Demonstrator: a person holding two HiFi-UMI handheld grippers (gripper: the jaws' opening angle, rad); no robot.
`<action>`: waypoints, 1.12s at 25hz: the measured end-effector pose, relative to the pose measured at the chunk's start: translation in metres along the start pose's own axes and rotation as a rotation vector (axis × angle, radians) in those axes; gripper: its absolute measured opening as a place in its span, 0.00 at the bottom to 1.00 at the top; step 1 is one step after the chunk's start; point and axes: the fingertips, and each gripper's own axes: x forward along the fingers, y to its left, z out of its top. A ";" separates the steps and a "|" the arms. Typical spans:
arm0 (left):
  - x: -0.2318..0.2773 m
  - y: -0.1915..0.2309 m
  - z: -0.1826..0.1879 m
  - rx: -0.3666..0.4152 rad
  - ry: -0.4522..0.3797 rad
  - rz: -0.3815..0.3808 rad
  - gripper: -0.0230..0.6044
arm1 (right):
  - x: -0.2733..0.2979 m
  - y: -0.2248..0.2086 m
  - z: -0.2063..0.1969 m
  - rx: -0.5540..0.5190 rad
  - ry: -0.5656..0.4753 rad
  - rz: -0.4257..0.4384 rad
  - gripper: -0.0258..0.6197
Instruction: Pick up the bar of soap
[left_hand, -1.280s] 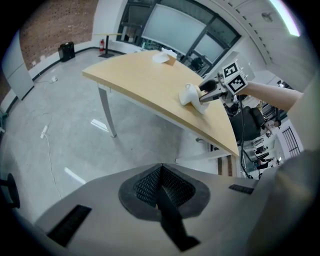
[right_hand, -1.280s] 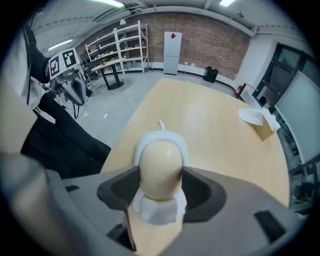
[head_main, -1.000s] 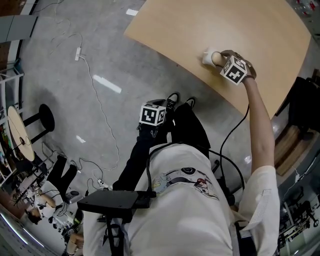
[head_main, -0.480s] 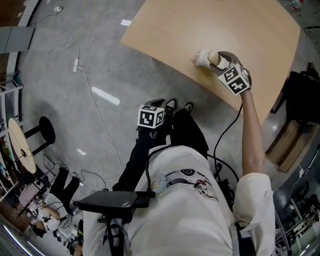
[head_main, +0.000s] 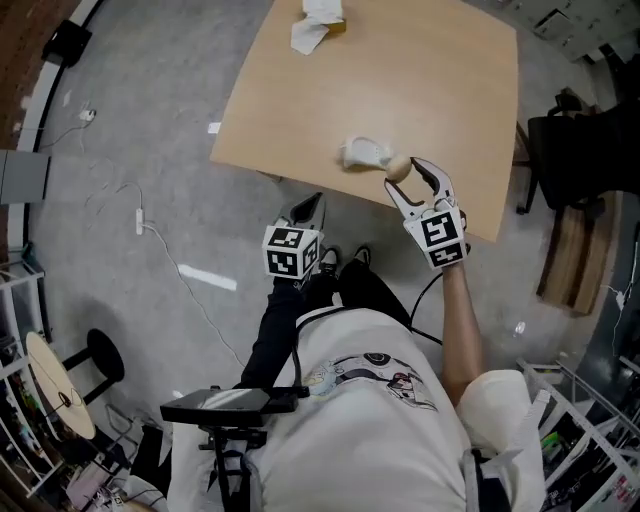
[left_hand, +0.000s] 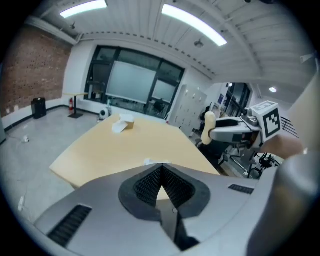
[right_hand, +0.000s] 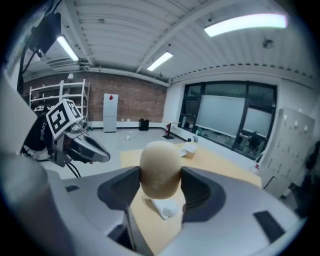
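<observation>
The bar of soap (right_hand: 159, 167) is a pale beige oval, clamped between the jaws of my right gripper (right_hand: 160, 187), which is shut on it and holds it above the wooden table (head_main: 440, 80). In the head view the soap (head_main: 398, 167) hangs over the table's near edge, just right of a white soap dish or wrapper (head_main: 362, 153), which also lies below the soap in the right gripper view (right_hand: 162, 207). My left gripper (head_main: 305, 212) stays low before the table's near edge, shut and empty (left_hand: 161, 182). The right gripper with the soap (left_hand: 210, 127) shows from the left gripper view.
A crumpled white paper and a small box (head_main: 317, 25) lie at the table's far edge. A dark chair (head_main: 580, 150) stands right of the table. Cables (head_main: 140, 215) trail over the grey floor on the left.
The right gripper has lifted the soap off the white dish and pulled it back toward the table's near edge. The head view has shifted, showing more of the table.
</observation>
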 end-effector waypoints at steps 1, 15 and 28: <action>0.003 -0.007 0.019 0.037 -0.044 -0.014 0.04 | -0.012 -0.004 0.004 0.021 -0.020 -0.036 0.45; -0.024 -0.108 0.169 0.306 -0.439 -0.133 0.04 | -0.139 -0.055 0.061 0.178 -0.273 -0.369 0.45; -0.028 -0.124 0.184 0.348 -0.489 -0.125 0.04 | -0.160 -0.071 0.082 0.140 -0.357 -0.411 0.45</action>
